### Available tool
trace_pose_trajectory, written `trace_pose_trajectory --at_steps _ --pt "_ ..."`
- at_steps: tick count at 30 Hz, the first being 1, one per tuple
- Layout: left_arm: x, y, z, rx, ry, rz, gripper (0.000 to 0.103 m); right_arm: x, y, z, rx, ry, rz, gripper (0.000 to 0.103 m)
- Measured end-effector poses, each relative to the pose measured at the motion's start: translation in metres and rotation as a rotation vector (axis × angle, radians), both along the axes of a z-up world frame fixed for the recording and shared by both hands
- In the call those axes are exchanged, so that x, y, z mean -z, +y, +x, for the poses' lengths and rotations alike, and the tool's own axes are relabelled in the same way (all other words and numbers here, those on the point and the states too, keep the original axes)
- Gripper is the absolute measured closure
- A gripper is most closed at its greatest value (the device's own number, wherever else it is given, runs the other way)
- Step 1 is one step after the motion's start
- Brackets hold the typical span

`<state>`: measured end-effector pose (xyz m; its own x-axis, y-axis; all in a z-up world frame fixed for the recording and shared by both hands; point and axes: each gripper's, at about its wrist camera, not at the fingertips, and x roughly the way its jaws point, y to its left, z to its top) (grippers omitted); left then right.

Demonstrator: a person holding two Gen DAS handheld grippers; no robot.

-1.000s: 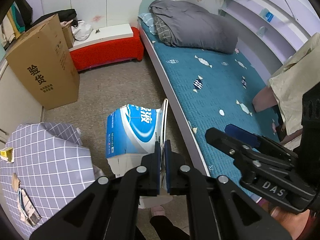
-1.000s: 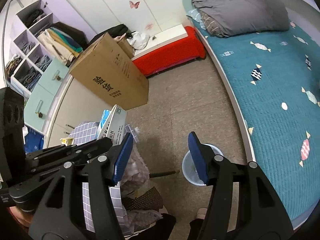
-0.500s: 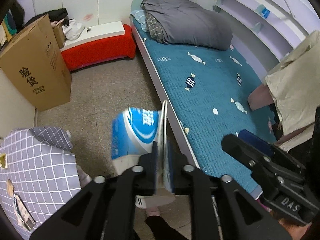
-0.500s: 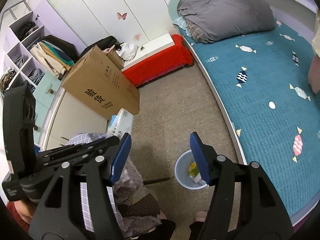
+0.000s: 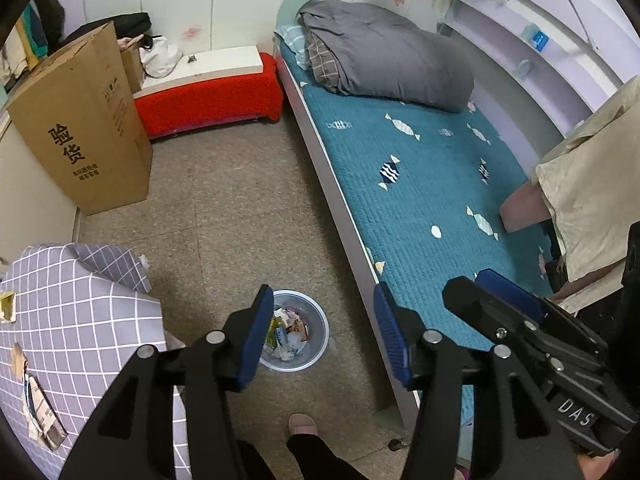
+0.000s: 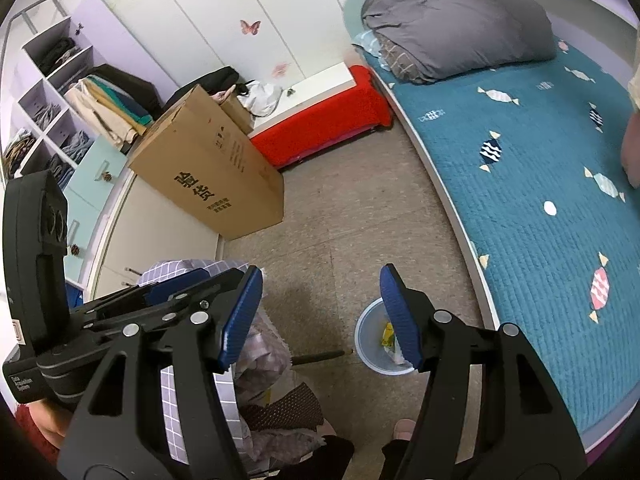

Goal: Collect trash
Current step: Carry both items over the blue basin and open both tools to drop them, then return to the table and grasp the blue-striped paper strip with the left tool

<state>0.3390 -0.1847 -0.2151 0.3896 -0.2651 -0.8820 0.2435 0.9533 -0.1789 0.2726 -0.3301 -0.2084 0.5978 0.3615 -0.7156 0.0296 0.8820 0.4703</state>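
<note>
A round pale blue trash bin (image 5: 310,334) stands on the floor beside the bed and holds several scraps of paper and wrappers. It also shows in the right wrist view (image 6: 370,340), partly behind a finger. My left gripper (image 5: 324,332) is open and empty, hanging above the bin. My right gripper (image 6: 320,316) is open and empty, to the right of the left one, also above the floor near the bin. Scraps of trash (image 5: 38,412) lie on the grey checked cloth (image 5: 80,320) at the lower left.
A blue quilted bed (image 5: 432,184) with a grey duvet (image 5: 384,56) runs along the right. A tall cardboard box (image 5: 84,140) stands at the left, a red-covered bench (image 5: 208,96) at the back. My feet (image 5: 302,426) are just below the bin.
My left gripper was shut on a blue and white tissue pack; it has opened and the pack is gone from view. The bin now shows below the left gripper.
</note>
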Motion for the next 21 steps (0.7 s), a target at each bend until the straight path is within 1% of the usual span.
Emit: trace_pose_trajectory --at_steps 9,15,21 --pt "-0.017 0.035 -0.024 -0.078 -0.055 0.026 0.051 -0.009 0.032 -0.004 -0.08 -0.027 -0.002 0.042" --pt "-0.025 0.084 -0.048 -0.171 -0.071 0.038 0.051 -0.015 0.079 -0.006 -0.17 -0.039 -0.005 0.042" --pt "-0.03 0.152 -0.071 -0.259 -0.064 0.038 0.051 -0.02 0.142 -0.012 -0.249 -0.049 -0.005 0.042"
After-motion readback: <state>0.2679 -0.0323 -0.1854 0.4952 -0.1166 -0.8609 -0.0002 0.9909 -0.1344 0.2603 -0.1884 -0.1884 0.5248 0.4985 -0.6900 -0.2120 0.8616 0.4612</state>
